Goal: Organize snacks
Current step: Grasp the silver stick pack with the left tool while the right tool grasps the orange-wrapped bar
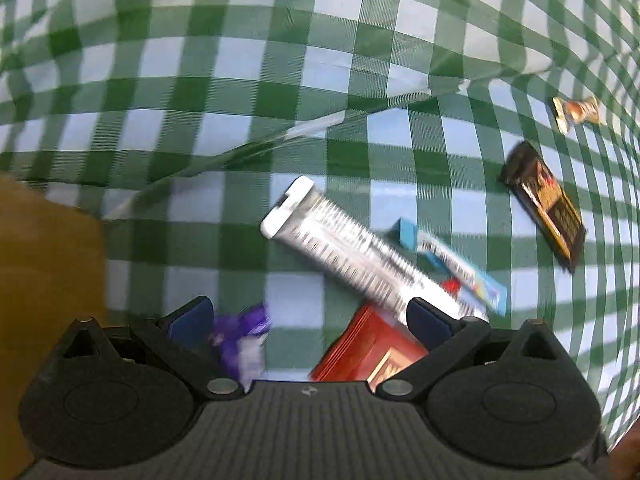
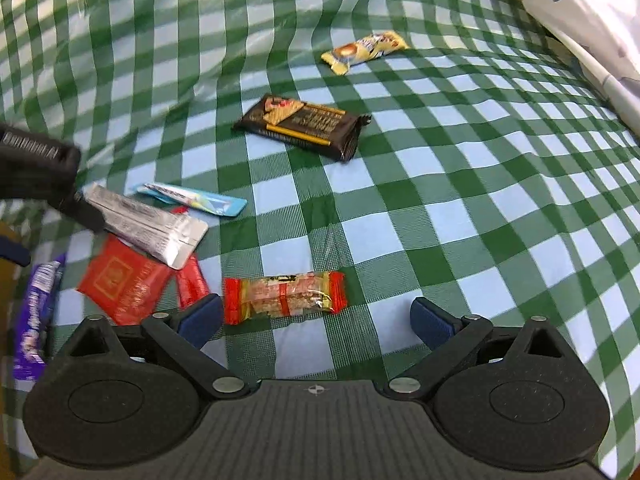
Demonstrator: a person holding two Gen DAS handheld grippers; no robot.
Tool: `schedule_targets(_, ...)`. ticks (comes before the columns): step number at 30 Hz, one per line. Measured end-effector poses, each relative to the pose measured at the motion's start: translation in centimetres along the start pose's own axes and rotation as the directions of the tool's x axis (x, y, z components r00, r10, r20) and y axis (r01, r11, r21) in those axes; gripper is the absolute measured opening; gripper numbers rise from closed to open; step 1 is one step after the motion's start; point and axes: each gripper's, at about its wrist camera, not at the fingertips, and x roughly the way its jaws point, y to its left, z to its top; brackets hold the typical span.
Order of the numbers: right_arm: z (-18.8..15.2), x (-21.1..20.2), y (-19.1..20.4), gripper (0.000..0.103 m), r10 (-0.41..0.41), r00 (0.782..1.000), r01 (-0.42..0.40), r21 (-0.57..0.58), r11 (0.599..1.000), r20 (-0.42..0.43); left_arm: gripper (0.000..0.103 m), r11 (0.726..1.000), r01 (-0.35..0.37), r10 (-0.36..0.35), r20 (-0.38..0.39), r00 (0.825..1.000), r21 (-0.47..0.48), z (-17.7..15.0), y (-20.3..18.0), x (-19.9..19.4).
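Observation:
Snacks lie on a green checked cloth (image 2: 440, 208). My left gripper (image 1: 310, 322) is open, low over a red packet (image 1: 372, 354), with a silver packet (image 1: 340, 248) by its right finger and a purple wrapper (image 1: 242, 338) by its left finger. It also shows in the right wrist view (image 2: 44, 184), beside the silver packet (image 2: 148, 224). My right gripper (image 2: 316, 320) is open and empty, just behind a red-and-clear snack bar (image 2: 284, 297). A blue packet (image 2: 192, 198), red packet (image 2: 120, 282), dark biscuit pack (image 2: 300, 126) and yellow candy (image 2: 364, 52) lie apart.
A brown surface (image 1: 44, 272) lies at the left in the left wrist view. The cloth is creased and raised at the back (image 1: 280, 136). A white patterned fabric (image 2: 580, 12) is at the top right. The purple wrapper (image 2: 36, 320) lies at the left edge.

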Motion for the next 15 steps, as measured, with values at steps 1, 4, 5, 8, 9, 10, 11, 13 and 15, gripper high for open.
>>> schedule_targets(1,0.1,0.4,0.1,0.101,-0.004,1.000,0.004,-0.003,1.000,-0.002,0.103,1.000,0.002,-0.002,-0.004,1.000,-0.008,0.4,-0.1,0.5)
schedule_targets(4,0.1,1.3,0.8,0.103,-0.026,1.000,0.026,-0.033,0.999,0.017,0.103,0.999,-0.019,0.020,0.030,0.999,-0.036,1.5,-0.6,1.2)
schedule_targets(5,-0.1,1.5,0.9,0.103,-0.032,0.999,0.033,-0.050,0.998,0.025,0.103,0.999,-0.027,0.028,0.046,0.999,-0.040,1.8,-0.8,1.2)
schedule_targets(8,-0.2,1.7,1.1,0.103,-0.032,0.998,0.035,-0.062,0.997,0.051,0.103,0.998,-0.044,0.046,0.056,0.997,-0.037,2.0,-1.6,1.2)
schedule_targets(9,-0.3,1.6,1.1,0.103,-0.031,0.998,0.035,-0.061,0.998,0.057,0.103,0.999,-0.040,0.042,0.055,0.998,-0.029,2.0,-1.9,1.2)
schedule_targets(10,-0.4,1.6,1.1,0.103,-0.031,0.998,0.035,-0.060,0.998,0.062,0.103,0.999,-0.038,0.040,0.057,0.998,-0.028,2.2,-2.1,1.2)
schedule_targets(11,-0.5,1.5,1.1,0.102,-0.031,0.997,0.035,-0.061,0.998,0.066,0.101,0.999,-0.029,0.031,0.060,0.998,-0.031,2.3,-2.1,1.0)
schedule_targets(13,-0.5,1.3,1.0,0.093,-0.029,0.997,0.033,-0.060,0.998,0.076,0.087,0.999,-0.047,0.047,0.089,0.995,-0.008,2.3,-2.6,0.5)
schedule_targets(15,-0.8,0.8,1.1,0.074,-0.018,0.995,0.026,-0.078,0.997,0.101,0.046,0.998,-0.047,0.043,0.116,0.992,0.035,2.1,-3.2,-0.3)
